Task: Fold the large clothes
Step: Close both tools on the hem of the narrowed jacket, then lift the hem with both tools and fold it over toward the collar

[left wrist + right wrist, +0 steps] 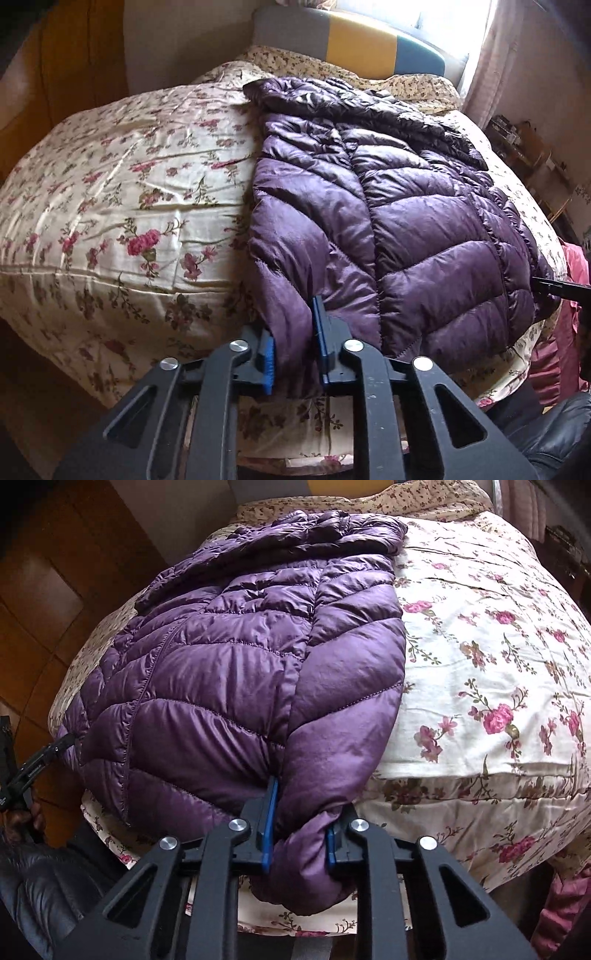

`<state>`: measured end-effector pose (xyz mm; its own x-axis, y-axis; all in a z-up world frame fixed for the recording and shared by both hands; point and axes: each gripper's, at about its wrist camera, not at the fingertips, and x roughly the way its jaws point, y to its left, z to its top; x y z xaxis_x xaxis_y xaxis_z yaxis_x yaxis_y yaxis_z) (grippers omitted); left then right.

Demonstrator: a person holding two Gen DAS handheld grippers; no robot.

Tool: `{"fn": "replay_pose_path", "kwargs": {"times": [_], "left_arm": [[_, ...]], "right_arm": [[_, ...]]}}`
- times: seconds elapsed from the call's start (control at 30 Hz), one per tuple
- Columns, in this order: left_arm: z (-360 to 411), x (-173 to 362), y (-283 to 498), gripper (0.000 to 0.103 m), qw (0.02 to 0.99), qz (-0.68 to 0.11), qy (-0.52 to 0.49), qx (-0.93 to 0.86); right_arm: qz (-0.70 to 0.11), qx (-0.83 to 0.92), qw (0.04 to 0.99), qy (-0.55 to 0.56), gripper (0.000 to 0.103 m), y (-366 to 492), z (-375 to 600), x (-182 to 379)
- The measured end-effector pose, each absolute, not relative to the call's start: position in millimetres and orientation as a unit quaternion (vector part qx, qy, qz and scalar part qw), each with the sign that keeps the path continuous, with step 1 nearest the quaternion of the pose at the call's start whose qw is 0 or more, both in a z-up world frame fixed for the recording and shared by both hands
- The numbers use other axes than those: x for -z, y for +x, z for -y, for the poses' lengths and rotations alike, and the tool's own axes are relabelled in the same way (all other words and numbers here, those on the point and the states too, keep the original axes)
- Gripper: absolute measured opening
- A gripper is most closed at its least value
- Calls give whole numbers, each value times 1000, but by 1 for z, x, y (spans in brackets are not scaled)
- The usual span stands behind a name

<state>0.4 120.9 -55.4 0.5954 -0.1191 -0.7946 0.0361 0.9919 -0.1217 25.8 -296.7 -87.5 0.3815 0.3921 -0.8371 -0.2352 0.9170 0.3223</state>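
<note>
The purple puffer jacket point(388, 206) lies spread on the floral bedspread point(122, 206). The left gripper point(295, 354) pinches its near hem corner. The right gripper point(301, 838) clamps the other near corner.

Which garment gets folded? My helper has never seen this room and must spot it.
Find the bed with the floral bedspread. On it lies the purple quilted puffer jacket, its near hem over the bed's edge. It is the only shiny, padded, plain purple thing there.

Glossy quilted purple puffer jacket point(406, 221) is laid on smooth floral cotton bedspread point(129, 184); matt black plastic gripper arms, blue pads.
</note>
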Motion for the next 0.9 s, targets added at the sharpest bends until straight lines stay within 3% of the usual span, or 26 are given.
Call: {"fn": "replay_pose_path", "kwargs": {"times": [0.3,0.57,0.9], "left_arm": [[-116,44,-6,9,898,-435,-40,45],[-120,22,-6,3,899,-424,-72,86],[-136,-26,27,2,905,-376,-131,149]], "right_arm": [[-509,-202,833,80,11,23,297,69],[-456,-235,855,83,9,27,288,15],[-366,-254,888,110,8,80,288,-53]]}}
